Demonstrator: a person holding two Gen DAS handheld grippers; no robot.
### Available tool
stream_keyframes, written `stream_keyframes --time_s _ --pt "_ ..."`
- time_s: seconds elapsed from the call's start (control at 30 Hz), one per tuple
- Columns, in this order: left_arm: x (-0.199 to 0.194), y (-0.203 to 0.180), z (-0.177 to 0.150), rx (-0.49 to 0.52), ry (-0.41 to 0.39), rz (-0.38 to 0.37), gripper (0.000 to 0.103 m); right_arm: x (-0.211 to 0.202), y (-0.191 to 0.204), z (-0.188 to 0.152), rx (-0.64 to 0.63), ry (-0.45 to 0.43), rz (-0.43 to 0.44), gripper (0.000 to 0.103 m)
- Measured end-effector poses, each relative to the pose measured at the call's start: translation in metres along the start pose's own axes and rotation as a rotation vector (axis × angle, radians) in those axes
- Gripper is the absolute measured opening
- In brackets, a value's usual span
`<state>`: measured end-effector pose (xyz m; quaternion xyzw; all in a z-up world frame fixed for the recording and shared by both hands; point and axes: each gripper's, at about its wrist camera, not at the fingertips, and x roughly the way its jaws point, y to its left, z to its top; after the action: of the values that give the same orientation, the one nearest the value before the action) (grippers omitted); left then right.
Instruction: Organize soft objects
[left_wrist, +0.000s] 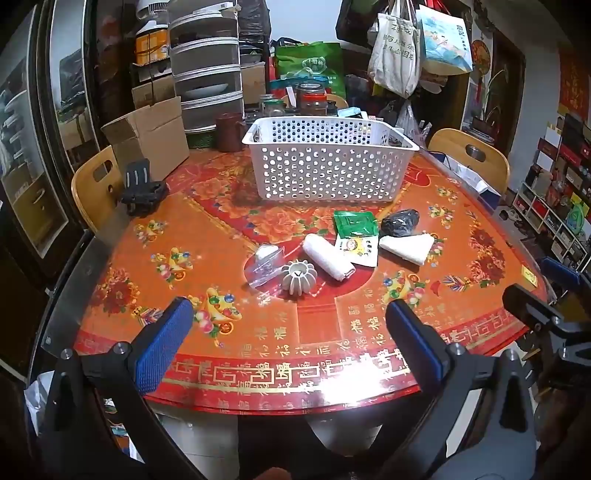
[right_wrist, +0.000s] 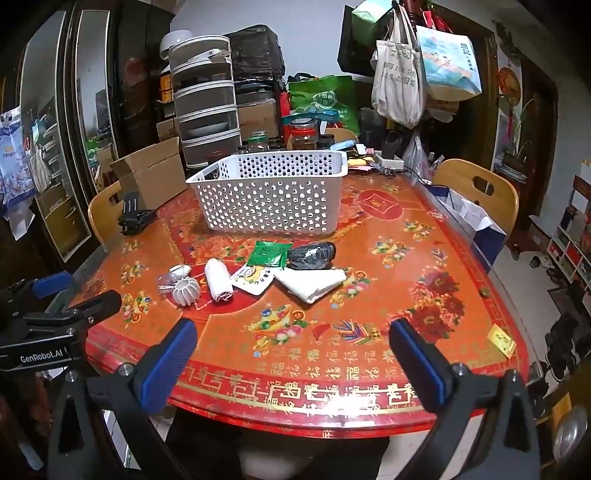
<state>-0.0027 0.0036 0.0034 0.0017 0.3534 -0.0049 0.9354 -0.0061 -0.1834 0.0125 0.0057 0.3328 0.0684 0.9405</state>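
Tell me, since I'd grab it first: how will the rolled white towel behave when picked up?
The rolled white towel looks soft, so it should squash between wide jaws. It lies as a loose cylinder, so a push may roll it. Its end could unroll and droop when lifted.

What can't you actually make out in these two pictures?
- Inside of the white basket: both views, its own perforated walls hide the floor.
- Black wrapped bundle: contents hidden by its dark wrap.
- Small print on the cartoon packet: too small.
- Clear plastic packet: partly hidden behind the ribbed white piece.
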Motion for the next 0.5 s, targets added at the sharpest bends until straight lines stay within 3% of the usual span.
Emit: stream_keyframes --time_s 0.5 --pt "-0.0008 0.0005 -0.0009 0.004 -0.002 0.001 0.103 -0.0005 -0.0035 -0.0009 0.006 0.006 0.003 0.103"
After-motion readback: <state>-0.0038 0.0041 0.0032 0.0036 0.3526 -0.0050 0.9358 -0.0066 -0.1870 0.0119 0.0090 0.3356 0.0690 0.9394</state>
